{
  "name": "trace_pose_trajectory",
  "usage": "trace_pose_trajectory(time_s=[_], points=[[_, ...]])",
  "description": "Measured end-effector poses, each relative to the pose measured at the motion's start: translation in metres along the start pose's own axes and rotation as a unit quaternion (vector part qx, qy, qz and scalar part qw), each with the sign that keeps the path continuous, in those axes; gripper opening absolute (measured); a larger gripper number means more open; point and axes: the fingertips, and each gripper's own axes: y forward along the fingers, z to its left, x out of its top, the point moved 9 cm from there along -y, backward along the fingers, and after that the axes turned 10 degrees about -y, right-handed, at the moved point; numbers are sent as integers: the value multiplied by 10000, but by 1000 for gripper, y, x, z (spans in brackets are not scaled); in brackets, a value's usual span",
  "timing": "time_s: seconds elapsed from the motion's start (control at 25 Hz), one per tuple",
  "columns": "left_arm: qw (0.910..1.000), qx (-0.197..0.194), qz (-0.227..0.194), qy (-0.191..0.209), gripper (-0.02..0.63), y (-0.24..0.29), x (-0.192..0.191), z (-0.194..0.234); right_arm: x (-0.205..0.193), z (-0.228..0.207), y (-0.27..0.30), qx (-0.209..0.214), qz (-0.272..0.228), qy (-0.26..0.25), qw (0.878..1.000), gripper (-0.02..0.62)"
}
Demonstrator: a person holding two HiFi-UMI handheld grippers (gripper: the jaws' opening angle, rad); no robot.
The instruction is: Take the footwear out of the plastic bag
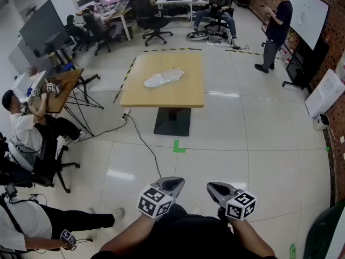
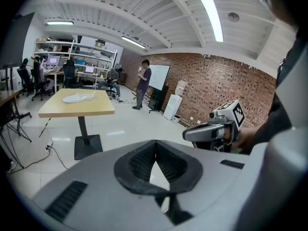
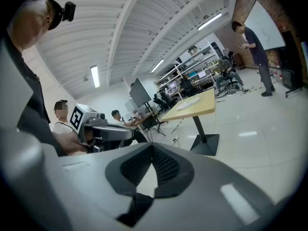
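A clear plastic bag [image 1: 163, 78] with pale footwear inside lies flat on a wooden table [image 1: 183, 99] several steps ahead of me. Both grippers hang low at the bottom of the head view, far from the table. My left gripper [image 1: 176, 184] is shut with nothing in it, and so is my right gripper [image 1: 213, 188]. In the left gripper view the closed jaws [image 2: 155, 148] point toward the table [image 2: 91, 110] and the bag [image 2: 78, 97]. The right gripper view shows its closed jaws [image 3: 152, 152], with the bag [image 3: 188, 101] small on the table [image 3: 211, 107].
A black cable [image 1: 141, 139] runs over the tiled floor from the table's foot [image 1: 172, 122], next to a green tape mark [image 1: 179, 147]. Seated people and a folding table [image 1: 62, 88] are at the left. A person [image 1: 275, 26] stands by a whiteboard [image 1: 307, 8] at the back right.
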Motion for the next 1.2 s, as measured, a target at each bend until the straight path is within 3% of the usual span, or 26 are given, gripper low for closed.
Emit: trace_pose_trajectory(time_s=[0.16, 0.4, 0.68, 0.88, 1.04, 1.2], points=[[10000, -12, -1, 52, 8, 12, 9, 6, 1, -16, 4, -44, 4, 17, 10000, 2], [9996, 232, 29, -180, 8, 14, 15, 39, 5, -35, 32, 97, 148, 164, 9997, 2], [9980, 510, -120, -340, 8, 24, 43, 115, 43, -71, 115, 386, 557, -71, 9977, 2], [9970, 515, -384, -441, 7, 32, 102, 197, 105, -100, 189, 350, 741, -358, 9960, 2], [9979, 356, -493, -221, 7, 43, 161, 254, 155, -123, 236, 210, 800, -551, 9951, 2], [9986, 282, -430, -76, 7, 61, 197, 302, 182, -149, 275, 18, 761, -545, 9956, 2]])
